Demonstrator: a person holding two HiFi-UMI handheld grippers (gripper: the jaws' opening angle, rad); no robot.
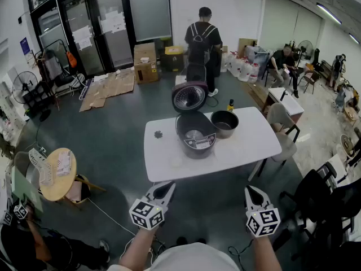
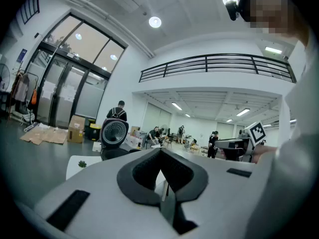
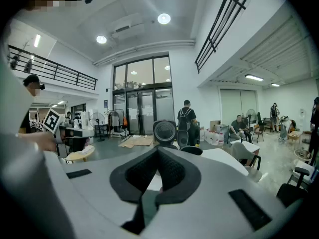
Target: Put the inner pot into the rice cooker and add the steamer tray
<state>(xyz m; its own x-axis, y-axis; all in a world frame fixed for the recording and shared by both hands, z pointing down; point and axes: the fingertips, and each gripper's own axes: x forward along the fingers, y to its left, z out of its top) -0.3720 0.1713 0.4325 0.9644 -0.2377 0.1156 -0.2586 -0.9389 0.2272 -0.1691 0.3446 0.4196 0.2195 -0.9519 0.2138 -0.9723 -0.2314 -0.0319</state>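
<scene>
The dark rice cooker (image 1: 195, 135) stands open in the middle of the white table (image 1: 169, 160), its round lid (image 1: 189, 97) tipped up at the back. The lid (image 2: 115, 132) shows in the left gripper view, and the lid (image 3: 164, 131) shows again in the right gripper view. Just right of the cooker, the dark inner pot (image 1: 224, 123) sits on the table, and its rim (image 3: 192, 150) shows in the right gripper view. My left gripper (image 1: 168, 187) and right gripper (image 1: 249, 191) hang short of the table's near edge, both shut and empty. I cannot make out a steamer tray.
A small dark object (image 1: 158, 134) lies on the table's left part. A round wooden side table (image 1: 56, 174) stands at the near left, and chairs (image 1: 282, 120) at the right. A person (image 1: 202, 38) stands beyond the table, and cardboard boxes (image 1: 145, 61) are at the back.
</scene>
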